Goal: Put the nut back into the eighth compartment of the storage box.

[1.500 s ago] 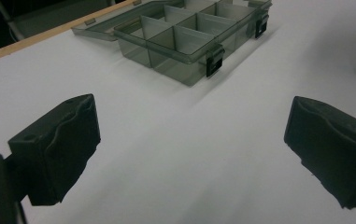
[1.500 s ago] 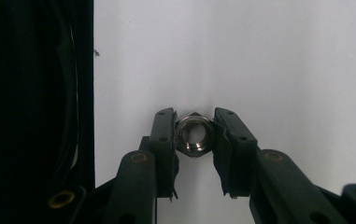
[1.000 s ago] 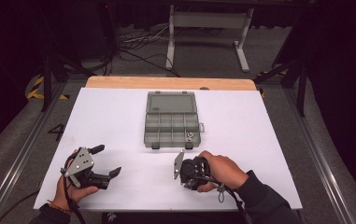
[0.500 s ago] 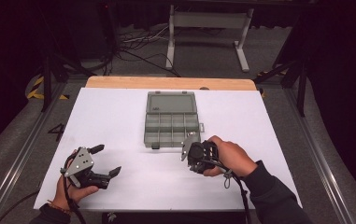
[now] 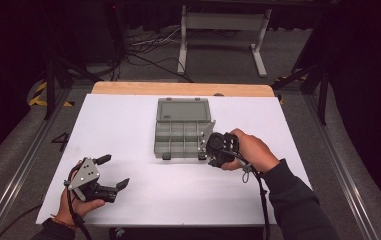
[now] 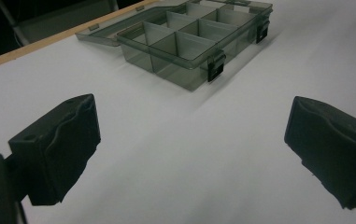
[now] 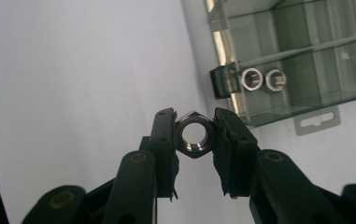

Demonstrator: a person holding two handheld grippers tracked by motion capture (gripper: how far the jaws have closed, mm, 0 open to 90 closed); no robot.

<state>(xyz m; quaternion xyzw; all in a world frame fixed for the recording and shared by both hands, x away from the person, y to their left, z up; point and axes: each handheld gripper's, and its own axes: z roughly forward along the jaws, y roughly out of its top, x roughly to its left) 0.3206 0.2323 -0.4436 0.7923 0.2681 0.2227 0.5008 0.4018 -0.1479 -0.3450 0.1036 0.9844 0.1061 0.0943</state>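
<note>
A clear grey compartment box (image 5: 183, 132) lies open in the middle of the white table, its lid folded back. My right gripper (image 5: 209, 151) is at the box's front right corner, shut on a steel hex nut (image 7: 194, 134) held upright between its jaws. Two more nuts (image 7: 262, 80) rest in a corner compartment of the box (image 7: 302, 56). My left gripper (image 5: 113, 172) rests at the front left of the table, jaws wide open with nothing between them. Ahead of its fingers (image 6: 56, 144), the box (image 6: 185, 42) lies farther off.
The white table top (image 5: 128, 125) has a wooden strip (image 5: 178, 89) along its far edge. Beyond it stand a metal stand (image 5: 223, 30) and cables on the floor. Metal rails run along both sides of the table.
My right gripper has moved forward and up from the table's front middle to the box's front right corner, carrying the nut. The left gripper has stayed put.
</note>
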